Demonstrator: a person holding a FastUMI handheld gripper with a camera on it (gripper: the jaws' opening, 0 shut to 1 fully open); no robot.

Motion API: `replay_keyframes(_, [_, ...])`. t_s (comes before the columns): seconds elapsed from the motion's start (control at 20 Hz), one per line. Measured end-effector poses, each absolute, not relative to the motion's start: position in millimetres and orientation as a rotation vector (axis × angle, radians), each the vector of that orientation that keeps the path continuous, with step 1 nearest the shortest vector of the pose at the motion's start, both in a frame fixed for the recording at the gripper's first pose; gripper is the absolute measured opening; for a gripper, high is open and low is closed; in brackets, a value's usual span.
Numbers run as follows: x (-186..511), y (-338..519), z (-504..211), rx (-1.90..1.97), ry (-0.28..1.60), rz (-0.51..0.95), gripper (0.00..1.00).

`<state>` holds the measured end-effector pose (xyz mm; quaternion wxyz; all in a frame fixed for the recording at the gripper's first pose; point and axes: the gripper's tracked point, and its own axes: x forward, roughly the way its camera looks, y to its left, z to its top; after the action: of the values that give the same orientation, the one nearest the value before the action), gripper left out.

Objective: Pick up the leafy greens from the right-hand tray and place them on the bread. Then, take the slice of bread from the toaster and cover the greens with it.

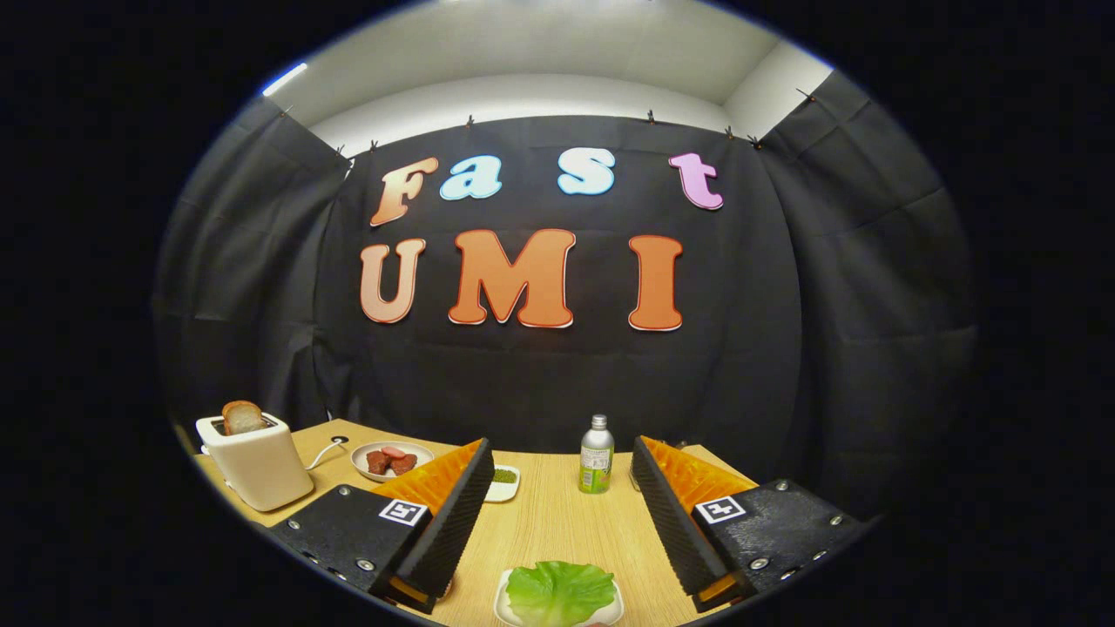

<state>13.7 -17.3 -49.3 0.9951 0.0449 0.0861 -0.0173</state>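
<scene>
A green leaf of lettuce [559, 592] lies on a small white tray [503, 596] on the wooden table, low between my two fingers and a little below them. My gripper [557, 514] is open wide, with nothing between the fingers. A cream toaster [254, 463] stands at the table's far left, beyond the left finger, with a slice of bread [241, 417] sticking up out of its slot.
A plate [392, 459] with pieces of meat sits right of the toaster. A small white dish [504, 482] with something green peeks from behind the left finger. A green bottle with a silver top [597, 455] stands far ahead between the fingers. Black cloth closes the back.
</scene>
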Motion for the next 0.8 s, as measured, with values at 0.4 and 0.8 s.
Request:
replay_keyframes(0.4, [14,-4,-116,0.144,0.445,0.028,0.96])
replay_keyframes(0.8, [8,11,-157,0.225,0.671,0.115,0.95])
